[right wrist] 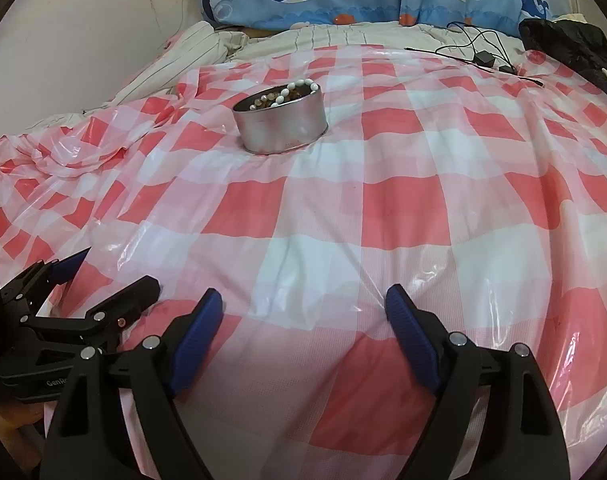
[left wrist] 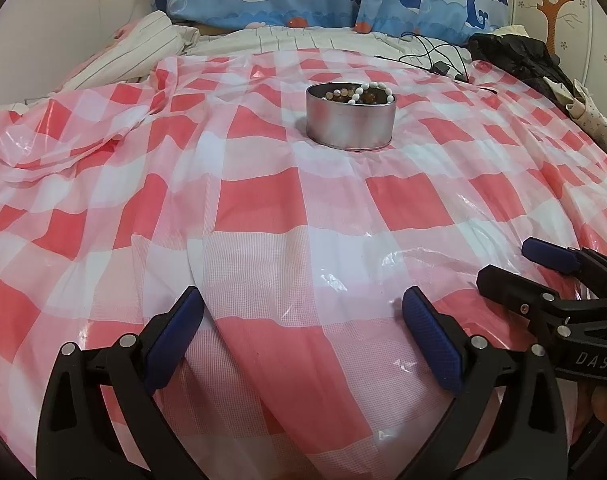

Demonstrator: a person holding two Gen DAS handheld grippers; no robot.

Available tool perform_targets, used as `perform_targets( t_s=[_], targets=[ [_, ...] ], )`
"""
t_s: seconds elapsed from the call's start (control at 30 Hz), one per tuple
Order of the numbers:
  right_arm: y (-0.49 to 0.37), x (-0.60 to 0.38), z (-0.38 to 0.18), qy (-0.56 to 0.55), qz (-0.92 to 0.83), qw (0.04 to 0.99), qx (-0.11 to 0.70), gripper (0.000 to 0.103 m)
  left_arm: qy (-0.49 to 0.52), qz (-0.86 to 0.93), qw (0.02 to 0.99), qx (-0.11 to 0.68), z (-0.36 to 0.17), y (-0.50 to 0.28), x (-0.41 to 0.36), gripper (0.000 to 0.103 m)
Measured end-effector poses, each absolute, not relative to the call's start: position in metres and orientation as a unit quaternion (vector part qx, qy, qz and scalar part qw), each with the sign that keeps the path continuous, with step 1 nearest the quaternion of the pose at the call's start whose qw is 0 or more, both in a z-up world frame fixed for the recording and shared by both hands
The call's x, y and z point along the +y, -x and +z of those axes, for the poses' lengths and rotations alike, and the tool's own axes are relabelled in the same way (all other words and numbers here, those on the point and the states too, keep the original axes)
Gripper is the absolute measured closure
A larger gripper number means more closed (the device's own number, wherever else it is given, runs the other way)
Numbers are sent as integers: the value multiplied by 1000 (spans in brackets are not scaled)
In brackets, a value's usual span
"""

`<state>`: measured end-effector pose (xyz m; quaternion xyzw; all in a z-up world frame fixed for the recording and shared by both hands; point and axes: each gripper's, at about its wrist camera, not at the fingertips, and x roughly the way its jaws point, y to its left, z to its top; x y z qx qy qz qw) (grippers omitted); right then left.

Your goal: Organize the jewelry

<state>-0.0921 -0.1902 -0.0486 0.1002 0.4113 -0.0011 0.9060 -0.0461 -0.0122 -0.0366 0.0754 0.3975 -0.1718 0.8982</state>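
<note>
Left claw (left wrist: 301, 304) and right claw (right wrist: 303, 304) wide, empty, tin (left wrist: 350, 122) of bracelets (left wrist: 363, 94) beyond, cables (left wrist: 435, 56) behind.

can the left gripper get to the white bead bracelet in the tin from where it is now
Probably yes: the left gripper is open and empty, only bare checkered sheet lies ahead, and the white bead bracelet drapes over the open tin rim.

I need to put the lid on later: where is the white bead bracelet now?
The white bead bracelet is draped over the far rim of the round metal tin, mid-cloth, ahead of both open grippers.
</note>
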Motion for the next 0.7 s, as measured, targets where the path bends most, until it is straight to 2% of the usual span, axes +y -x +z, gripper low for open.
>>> perform_targets(
  t_s=[0.7],
  targets=[
    [94,-185,-48,-88,-3,908,410,14,-77,-166,897,402,-41,45,-11,7]
  ],
)
